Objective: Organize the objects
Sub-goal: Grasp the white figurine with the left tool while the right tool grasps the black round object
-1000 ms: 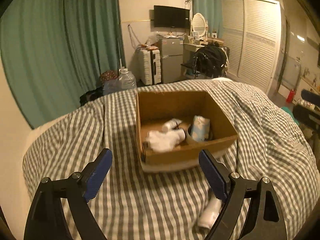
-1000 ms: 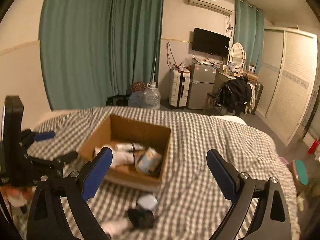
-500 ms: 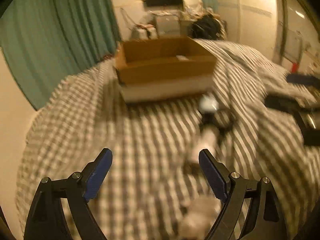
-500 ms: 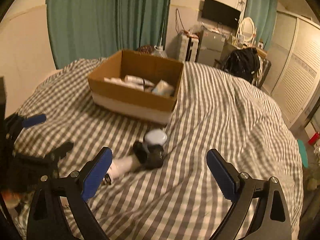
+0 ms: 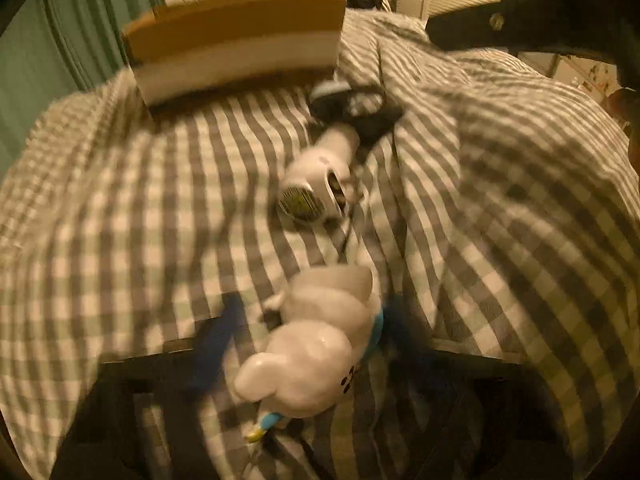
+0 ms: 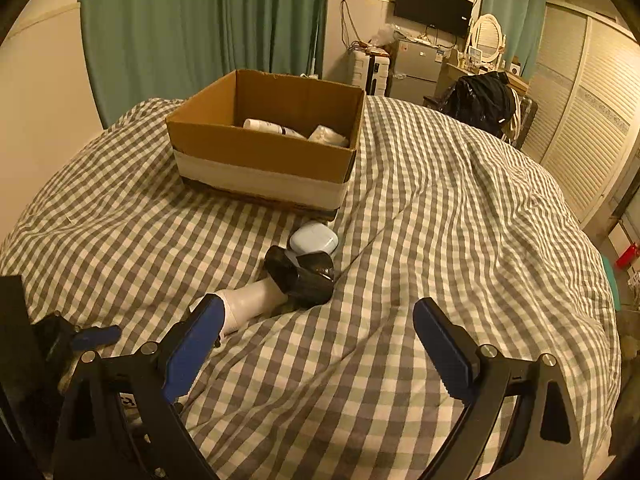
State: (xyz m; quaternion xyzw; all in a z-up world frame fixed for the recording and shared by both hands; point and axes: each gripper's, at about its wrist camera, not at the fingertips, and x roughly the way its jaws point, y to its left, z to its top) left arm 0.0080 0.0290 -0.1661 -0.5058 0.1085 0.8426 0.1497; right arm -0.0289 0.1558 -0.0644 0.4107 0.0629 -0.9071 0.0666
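A cardboard box (image 6: 260, 152) stands on the checked bed cover and holds a white tube (image 6: 262, 124) and a white packet (image 6: 328, 135); it also shows in the left wrist view (image 5: 236, 40). In front of it lie a pale blue case (image 6: 314, 239), a black crumpled object (image 6: 304, 272) and a white bottle (image 6: 250, 298). In the blurred left wrist view my left gripper (image 5: 308, 344) has its blue pads on either side of a white lumpy plush-like toy (image 5: 316, 348); whether they grip it is unclear. The white bottle (image 5: 320, 176) lies beyond. My right gripper (image 6: 316, 352) is open and empty above the cover.
The bed cover (image 6: 460, 220) falls away at the right and near edges. Green curtains (image 6: 200, 28) hang behind the box. A fridge, a chair with black clothes (image 6: 480, 100) and a white wardrobe (image 6: 580, 92) stand at the back right.
My left gripper has dropped low over the cover and come down around the white toy, and its pads have moved closer together. My right gripper has moved slightly nearer the loose items.
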